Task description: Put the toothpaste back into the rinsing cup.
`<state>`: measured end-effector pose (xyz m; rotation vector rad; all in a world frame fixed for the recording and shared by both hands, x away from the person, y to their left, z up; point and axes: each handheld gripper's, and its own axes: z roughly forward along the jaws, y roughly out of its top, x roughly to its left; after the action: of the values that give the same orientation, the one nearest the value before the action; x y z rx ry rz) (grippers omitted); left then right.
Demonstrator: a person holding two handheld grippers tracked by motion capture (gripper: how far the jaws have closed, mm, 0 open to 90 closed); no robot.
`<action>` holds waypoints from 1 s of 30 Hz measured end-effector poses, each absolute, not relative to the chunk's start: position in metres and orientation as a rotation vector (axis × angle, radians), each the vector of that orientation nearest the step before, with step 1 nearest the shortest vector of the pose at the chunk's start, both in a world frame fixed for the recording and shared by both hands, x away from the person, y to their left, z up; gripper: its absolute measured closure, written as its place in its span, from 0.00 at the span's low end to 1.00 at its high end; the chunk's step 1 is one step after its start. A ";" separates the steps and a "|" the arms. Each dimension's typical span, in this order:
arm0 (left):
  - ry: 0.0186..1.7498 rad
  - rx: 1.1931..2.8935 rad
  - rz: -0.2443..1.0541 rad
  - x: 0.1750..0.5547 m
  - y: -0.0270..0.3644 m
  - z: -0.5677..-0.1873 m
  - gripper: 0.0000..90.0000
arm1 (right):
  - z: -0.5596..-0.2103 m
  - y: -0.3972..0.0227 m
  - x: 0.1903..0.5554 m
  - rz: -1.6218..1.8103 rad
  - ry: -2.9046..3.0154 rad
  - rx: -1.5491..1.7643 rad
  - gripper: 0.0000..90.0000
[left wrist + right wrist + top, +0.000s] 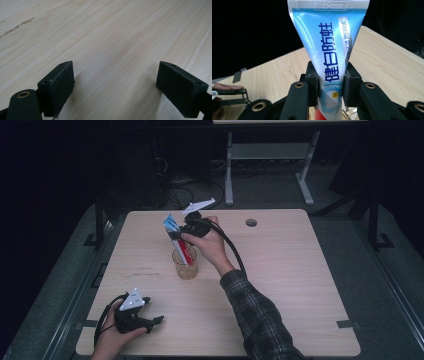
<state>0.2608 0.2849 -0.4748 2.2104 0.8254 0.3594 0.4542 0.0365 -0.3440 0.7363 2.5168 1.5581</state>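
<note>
Two hand-held grippers, one at rest and one clamped and raised

The left gripper (156,320) lies low in the left hand (112,336), its grey plate on top and its jaws pointing sideways toward the person's right; in the left gripper view its two black pads (58,86) stand wide apart with nothing between them. The right gripper (181,236) is held up in the right hand (210,244), the plaid-sleeved forearm (252,312) reaching forward, wrist bent so the jaws point left and slightly down. In the right gripper view its pads (313,86) press on both sides of what stands upright between them, the grip sitting low, most of it rising above the jaws.
</note>
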 end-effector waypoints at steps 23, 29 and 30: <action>0.825 2.211 0.360 0.261 0.285 -0.475 0.15 | -0.368 0.033 0.449 1.486 2.569 0.752 0.78; 0.825 2.211 0.360 0.261 0.285 -0.475 0.15 | -0.368 0.032 0.449 1.486 2.567 0.755 0.77; 0.825 2.211 0.360 0.261 0.285 -0.475 0.15 | -0.368 0.032 0.449 1.485 2.568 0.754 0.77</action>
<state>0.2607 0.2850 -0.4748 2.2106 0.8251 0.3596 0.4486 0.0321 -0.3682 0.7542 2.5683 1.4850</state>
